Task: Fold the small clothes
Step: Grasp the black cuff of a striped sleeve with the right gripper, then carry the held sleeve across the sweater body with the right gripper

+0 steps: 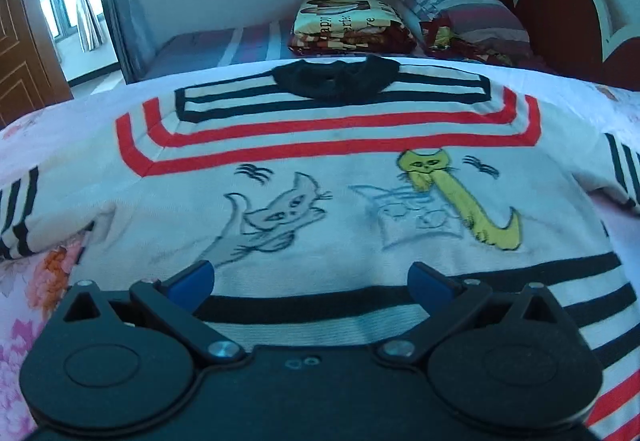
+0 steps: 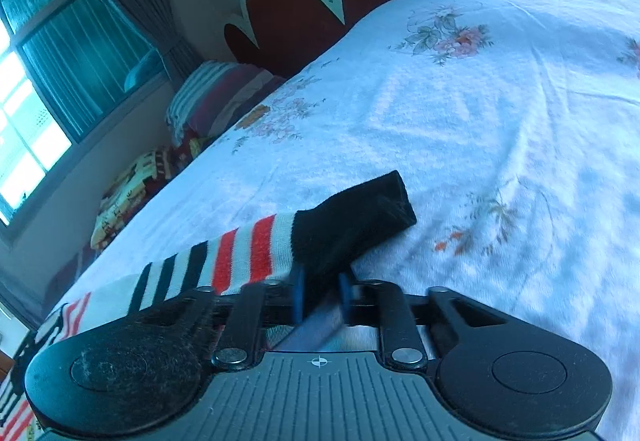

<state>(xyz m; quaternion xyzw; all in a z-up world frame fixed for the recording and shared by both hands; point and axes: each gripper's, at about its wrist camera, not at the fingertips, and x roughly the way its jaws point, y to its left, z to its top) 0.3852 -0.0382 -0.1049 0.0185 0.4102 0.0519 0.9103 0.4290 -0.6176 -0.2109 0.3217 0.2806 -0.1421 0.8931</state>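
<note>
White knit with black and red stripes — the small sweater (image 1: pixel 320 177) lay spread flat, front up, on the floral bedsheet (image 2: pixel 500 113), its black collar (image 1: pixel 336 79) toward the far side of the bed. Three stitched cats decorated the chest; no lettering showed on the sweater itself. On a folded blanket (image 1: pixel 344 27) beyond it, fragments of print read "appy" and "erfe", the rest too blurred to make out. The left gripper (image 1: pixel 312 277) hovered over the striped hem with its blue fingers (image 1: pixel 192 279) spread wide, nothing between them. The right gripper (image 2: pixel 322 295) had its fingers drawn close together, pinching the black cuff (image 2: pixel 356 221) of a striped sleeve — the cuff's end stuck out past the fingertips.
</note>
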